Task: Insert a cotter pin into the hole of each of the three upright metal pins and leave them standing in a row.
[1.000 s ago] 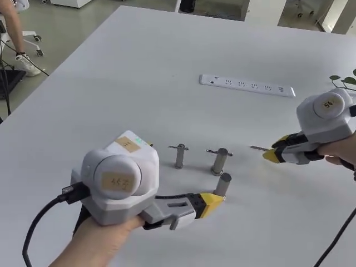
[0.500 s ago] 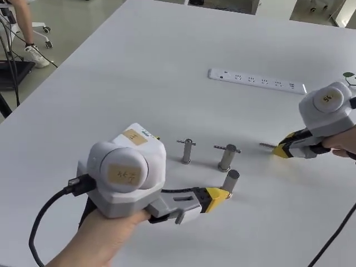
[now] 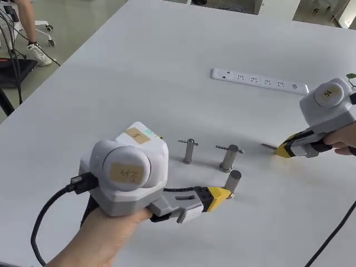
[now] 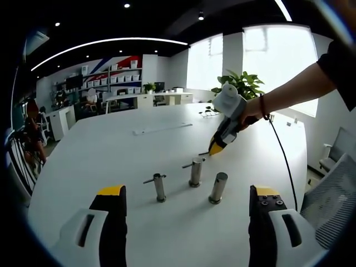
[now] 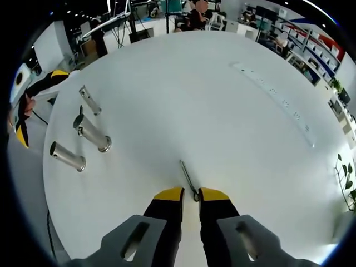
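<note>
"Where were the upright pins?"

"All three stood on the worktop (image 3: 139, 83), nearer its near edge than the power strip (image 3: 258, 81) was. The far pin (image 3: 189, 153) and middle pin (image 3: 227, 160) each had a crosswise cotter (image 3: 221, 148) through the top. The bare pin (image 3: 232, 182) stood closest to me."

"Your left gripper (image 4: 187, 192)?"

"Jaws spread wide, holding nothing. I saw one yellow tip just beside the bare pin's base."

"And the right gripper (image 5: 191, 194)?"

"Jaws nearly closed, pinching one end of a cotter pin (image 5: 186, 175), which pointed toward the row but was apart from it."
</note>
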Available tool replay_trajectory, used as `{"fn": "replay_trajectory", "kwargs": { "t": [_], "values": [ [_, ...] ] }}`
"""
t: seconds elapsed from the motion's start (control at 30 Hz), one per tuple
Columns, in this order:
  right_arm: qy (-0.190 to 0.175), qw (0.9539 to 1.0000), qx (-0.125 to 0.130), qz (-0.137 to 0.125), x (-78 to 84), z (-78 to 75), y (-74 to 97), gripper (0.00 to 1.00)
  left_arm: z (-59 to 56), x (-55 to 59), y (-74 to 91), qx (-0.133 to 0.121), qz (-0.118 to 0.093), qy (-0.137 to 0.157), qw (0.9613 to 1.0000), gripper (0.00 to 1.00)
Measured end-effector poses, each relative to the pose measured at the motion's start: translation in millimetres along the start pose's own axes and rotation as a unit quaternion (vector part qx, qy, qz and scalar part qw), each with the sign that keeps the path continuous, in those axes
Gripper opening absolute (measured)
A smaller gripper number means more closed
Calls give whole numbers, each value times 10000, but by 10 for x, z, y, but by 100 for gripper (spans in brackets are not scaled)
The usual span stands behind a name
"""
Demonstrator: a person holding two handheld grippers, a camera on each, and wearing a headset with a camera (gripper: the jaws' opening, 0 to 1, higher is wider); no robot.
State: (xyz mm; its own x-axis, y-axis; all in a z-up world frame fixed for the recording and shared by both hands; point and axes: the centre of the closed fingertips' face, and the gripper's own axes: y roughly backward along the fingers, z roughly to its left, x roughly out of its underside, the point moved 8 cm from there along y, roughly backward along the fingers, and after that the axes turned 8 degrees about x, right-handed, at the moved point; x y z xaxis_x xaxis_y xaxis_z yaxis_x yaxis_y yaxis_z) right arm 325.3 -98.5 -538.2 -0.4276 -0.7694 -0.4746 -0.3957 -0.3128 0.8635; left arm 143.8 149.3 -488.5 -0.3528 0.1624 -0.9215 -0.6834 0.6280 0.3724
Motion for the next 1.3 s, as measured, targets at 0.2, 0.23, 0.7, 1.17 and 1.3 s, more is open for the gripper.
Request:
{"fn": "replay_trajectory", "kwargs": {
  "t": [0.2, 0.23, 0.7, 1.17, 1.3],
  "values": [
    [241, 9995, 185, 58, 12, 22, 4, 0, -2, 10, -2, -2, 47, -29, 10000, 89],
    [265, 9994, 189, 67, 11, 32, 4, 0, 0, 18, -4, -3, 69, -21, 10000, 88],
    [624, 9976, 302, 54, -8, 93, 6, 0, -19, 23, -17, 68, 79, 4, 9999, 86],
    [678, 9953, 415, -556, -81, 278, 316, 0, -48, 45, -17, 137, 167, -40, 9998, 82],
    [885, 9925, 424, -735, -113, 377, 443, 0, -48, 42, -8, 161, 143, -15, 9998, 80]
  ]
}}
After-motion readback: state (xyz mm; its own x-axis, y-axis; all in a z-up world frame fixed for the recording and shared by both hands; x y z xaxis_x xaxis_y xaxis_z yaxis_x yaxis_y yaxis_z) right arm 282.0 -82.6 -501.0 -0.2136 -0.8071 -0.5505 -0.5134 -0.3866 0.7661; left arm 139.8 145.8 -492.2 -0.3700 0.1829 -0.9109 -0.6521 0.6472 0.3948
